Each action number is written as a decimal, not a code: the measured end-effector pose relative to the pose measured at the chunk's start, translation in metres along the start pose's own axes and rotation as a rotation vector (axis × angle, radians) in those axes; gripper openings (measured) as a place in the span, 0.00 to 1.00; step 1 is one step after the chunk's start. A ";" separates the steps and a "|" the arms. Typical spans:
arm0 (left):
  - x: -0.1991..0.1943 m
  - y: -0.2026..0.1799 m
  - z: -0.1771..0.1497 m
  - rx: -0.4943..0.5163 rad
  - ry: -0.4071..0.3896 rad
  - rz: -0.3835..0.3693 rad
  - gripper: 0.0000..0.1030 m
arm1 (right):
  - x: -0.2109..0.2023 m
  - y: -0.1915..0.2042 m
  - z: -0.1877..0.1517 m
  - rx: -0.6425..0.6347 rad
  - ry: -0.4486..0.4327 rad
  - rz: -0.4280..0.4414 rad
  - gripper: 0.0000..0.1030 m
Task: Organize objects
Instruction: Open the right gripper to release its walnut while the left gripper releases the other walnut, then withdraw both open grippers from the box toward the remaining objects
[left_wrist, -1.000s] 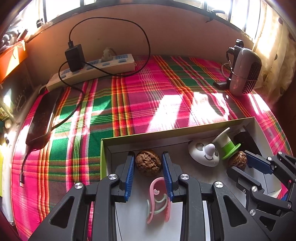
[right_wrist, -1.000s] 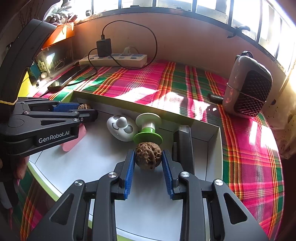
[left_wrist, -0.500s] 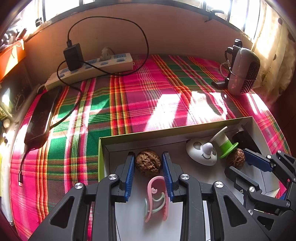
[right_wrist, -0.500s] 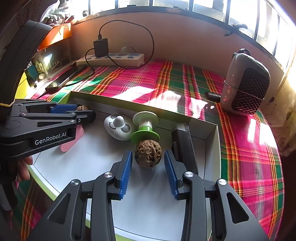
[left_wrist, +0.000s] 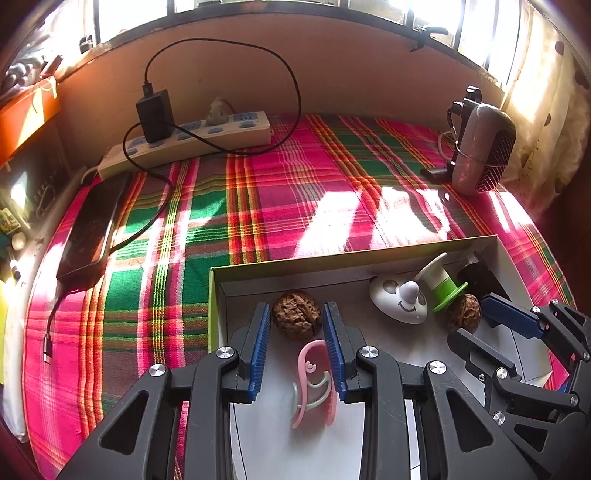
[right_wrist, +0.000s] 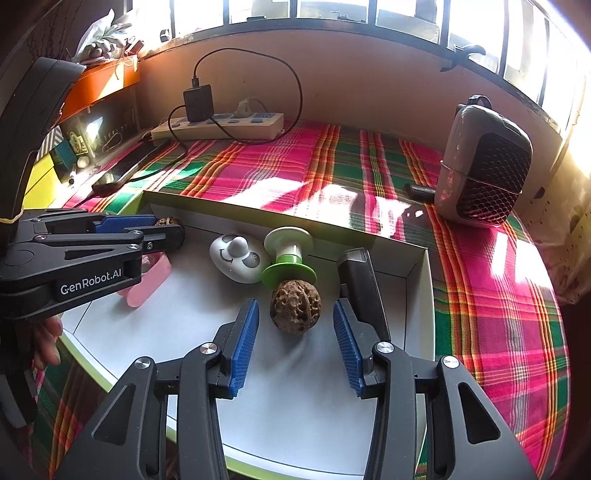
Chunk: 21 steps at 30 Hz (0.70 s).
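Plaid cloth under the box (right_wrist: 417, 295) — right jaws opening around one walnut (right_wrist: 294, 307), left's grip on the other walnut (left_wrist: 296, 315) unclear.

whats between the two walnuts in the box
In the left wrist view, the white smiley toy and the green-and-white stamp lie between the left walnut and the right walnut in the box.
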<state>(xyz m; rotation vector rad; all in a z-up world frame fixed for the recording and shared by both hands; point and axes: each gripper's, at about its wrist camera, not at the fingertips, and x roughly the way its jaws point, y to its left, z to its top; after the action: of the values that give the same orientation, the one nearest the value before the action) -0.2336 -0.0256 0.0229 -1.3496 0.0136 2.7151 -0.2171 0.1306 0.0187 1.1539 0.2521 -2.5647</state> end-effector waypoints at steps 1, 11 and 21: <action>-0.003 -0.002 -0.001 0.008 -0.009 0.001 0.27 | -0.001 0.000 0.000 0.002 -0.003 0.003 0.42; -0.030 -0.007 -0.010 0.005 -0.046 -0.014 0.27 | -0.019 0.000 -0.005 0.014 -0.030 0.008 0.42; -0.059 -0.012 -0.027 0.009 -0.086 -0.014 0.27 | -0.044 0.000 -0.014 0.032 -0.066 0.005 0.42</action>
<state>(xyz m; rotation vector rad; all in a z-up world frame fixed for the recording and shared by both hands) -0.1757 -0.0212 0.0538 -1.2249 0.0101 2.7553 -0.1797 0.1440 0.0424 1.0774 0.1929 -2.6063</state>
